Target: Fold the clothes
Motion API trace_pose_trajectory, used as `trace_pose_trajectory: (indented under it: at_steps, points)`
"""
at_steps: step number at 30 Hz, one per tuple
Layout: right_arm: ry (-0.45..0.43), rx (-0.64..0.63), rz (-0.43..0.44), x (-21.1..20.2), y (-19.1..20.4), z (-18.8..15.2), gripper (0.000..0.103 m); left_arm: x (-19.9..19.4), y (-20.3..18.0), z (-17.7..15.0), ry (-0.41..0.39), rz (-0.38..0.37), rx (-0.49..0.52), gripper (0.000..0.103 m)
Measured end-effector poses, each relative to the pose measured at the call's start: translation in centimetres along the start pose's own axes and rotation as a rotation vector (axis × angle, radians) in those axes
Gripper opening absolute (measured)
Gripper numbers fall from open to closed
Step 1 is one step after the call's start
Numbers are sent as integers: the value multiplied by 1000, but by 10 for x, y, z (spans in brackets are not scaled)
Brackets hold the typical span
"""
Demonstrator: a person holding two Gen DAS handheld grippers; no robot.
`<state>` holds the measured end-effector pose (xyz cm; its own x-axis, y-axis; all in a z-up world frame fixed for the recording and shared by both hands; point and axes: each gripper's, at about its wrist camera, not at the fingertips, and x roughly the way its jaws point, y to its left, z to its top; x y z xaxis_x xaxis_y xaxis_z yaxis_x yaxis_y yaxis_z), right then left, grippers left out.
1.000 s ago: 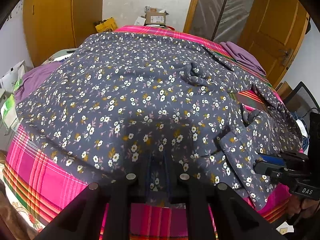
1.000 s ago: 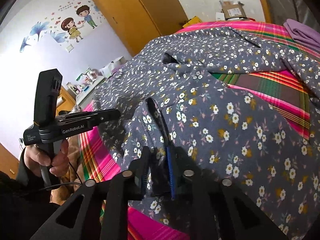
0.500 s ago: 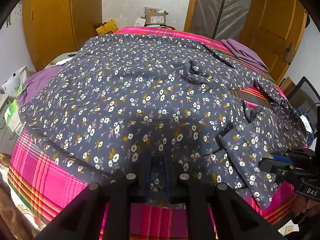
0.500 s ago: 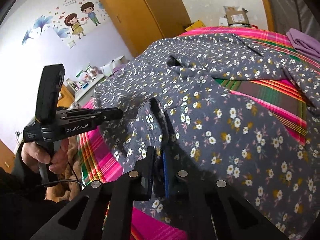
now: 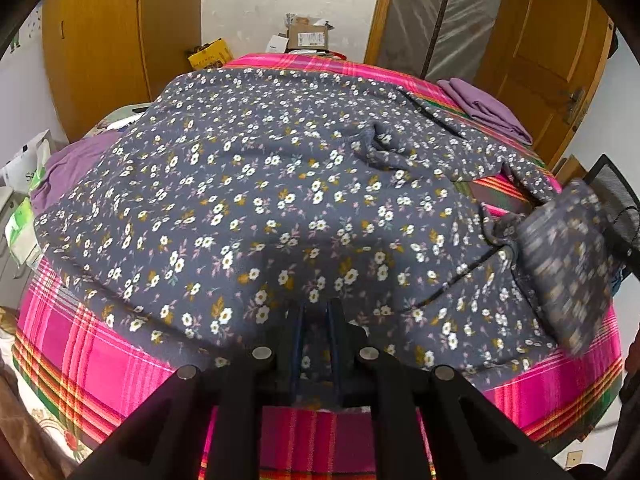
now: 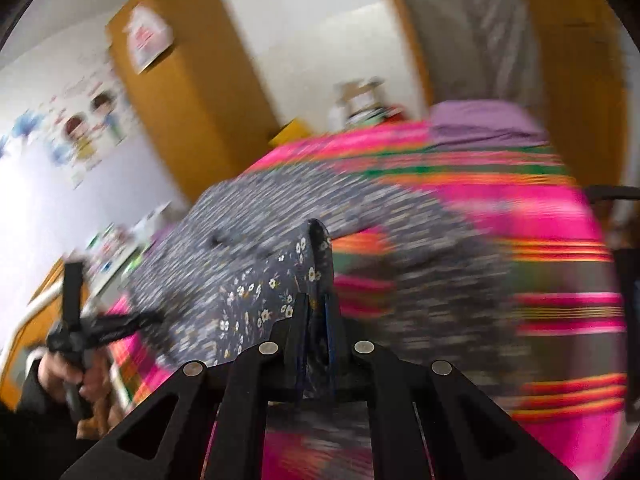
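A grey cotton garment printed with small white flowers [image 5: 280, 200] lies spread over a bed covered by a pink plaid blanket [image 5: 100, 344]. The left gripper [image 5: 316, 328] pinches its near hem, while the right gripper [image 6: 318, 320] clamps a lifted, motion-blurred fold of it above the bed.

Even indoor light, fisheye-bent dark corners; left view sharp, right view heavily motion-blurred.

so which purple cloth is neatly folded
The folded purple cloth at the bed's far right corner; the other purple cloth lies loosely at the left edge.
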<state>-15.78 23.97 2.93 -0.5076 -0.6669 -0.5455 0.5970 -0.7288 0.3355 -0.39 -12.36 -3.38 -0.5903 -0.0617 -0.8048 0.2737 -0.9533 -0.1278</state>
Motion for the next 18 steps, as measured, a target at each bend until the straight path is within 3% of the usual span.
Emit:
trace_pose_trajectory:
  at_steps: [11, 18]
  points:
    - [-238, 228, -419, -127, -116, -3, 8, 2, -35, 5, 4, -84, 84, 11]
    - [-320, 338, -554, -178, -155, -18, 8, 5, -57, 6, 12, -145, 139, 11]
